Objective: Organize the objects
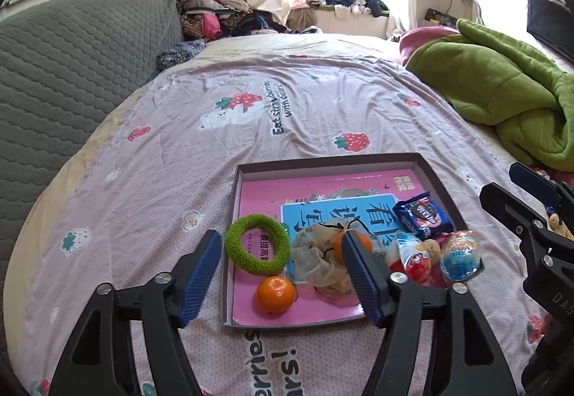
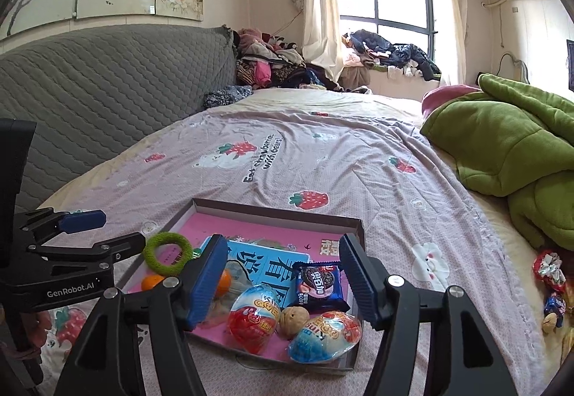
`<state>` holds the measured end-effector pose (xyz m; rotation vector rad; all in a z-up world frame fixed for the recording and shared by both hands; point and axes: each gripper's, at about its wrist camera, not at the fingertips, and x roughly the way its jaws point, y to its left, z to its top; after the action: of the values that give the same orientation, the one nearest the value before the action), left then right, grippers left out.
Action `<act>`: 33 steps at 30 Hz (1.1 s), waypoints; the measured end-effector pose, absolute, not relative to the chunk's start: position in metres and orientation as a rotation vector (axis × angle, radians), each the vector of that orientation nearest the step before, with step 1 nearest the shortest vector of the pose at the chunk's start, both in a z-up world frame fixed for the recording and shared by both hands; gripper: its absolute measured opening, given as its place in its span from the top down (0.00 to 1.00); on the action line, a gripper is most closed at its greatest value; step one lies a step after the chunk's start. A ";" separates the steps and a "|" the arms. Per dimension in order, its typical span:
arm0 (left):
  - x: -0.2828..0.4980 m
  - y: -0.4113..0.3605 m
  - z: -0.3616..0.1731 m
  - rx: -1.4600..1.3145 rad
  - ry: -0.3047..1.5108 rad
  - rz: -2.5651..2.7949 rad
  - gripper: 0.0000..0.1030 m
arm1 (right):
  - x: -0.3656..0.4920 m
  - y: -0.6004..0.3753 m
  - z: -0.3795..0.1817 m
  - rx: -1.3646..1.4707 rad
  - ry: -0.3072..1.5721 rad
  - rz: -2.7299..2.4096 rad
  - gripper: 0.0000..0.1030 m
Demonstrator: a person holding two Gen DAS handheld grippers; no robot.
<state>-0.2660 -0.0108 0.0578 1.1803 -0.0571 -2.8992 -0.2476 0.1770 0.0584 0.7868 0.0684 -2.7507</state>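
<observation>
Pink bedding point(image 1: 323, 102) printed with strawberries covered the bed, with a grey quilted headboard point(image 1: 71, 66) at nine o'clock, a green blanket point(image 1: 502, 98) at two o'clock, and heaped clothes under the window at twelve.

At six o'clock lay a shallow box point(image 1: 229, 216) lined with a pink book. In the left wrist view it held a green ring point(image 1: 257, 244) at its left, an orange point(image 1: 275, 295) just below the ring, a crumpled mesh bag point(image 1: 315, 259) with a second orange behind the right pad, a blue cookie pack point(image 1: 423, 216), and two wrapped eggs, one red point(image 1: 412, 258) and one blue point(image 1: 461, 256).

The left gripper point(image 1: 283, 274) hung over the box with its jaws spread wide and nothing between the pads. The right gripper point(image 1: 531, 206) showed only as a black frame at three o'clock in that view.

The right wrist view showed more of the box's right side: a walnut point(image 2: 293, 320) sat between the red egg point(image 2: 254, 320) and blue egg point(image 2: 323, 336), touching both, below the cookie pack point(image 2: 321, 284). That view also showed loose wrapped sweets point(image 2: 550, 274) on the bedding at four o'clock, well apart from the box point(image 2: 272, 207). The right gripper point(image 2: 283, 283) stood apart too, its pads clear of the items below. The left gripper point(image 2: 86, 234) appeared at nine o'clock, beside the ring point(image 2: 166, 254).
</observation>
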 end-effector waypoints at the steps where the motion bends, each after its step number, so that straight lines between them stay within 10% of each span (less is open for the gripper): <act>1: -0.263 -0.011 0.061 1.171 -0.053 -2.907 0.29 | -0.245 0.178 0.060 0.780 0.056 -2.755 0.37; 33: -0.162 -0.012 0.087 1.019 0.021 -2.975 0.28 | -0.159 0.194 0.086 0.738 0.017 -2.784 0.28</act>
<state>-0.1621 -0.0125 0.0869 1.0186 0.0214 -2.9749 -0.1587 0.1942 0.0857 0.7375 0.0167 -2.7838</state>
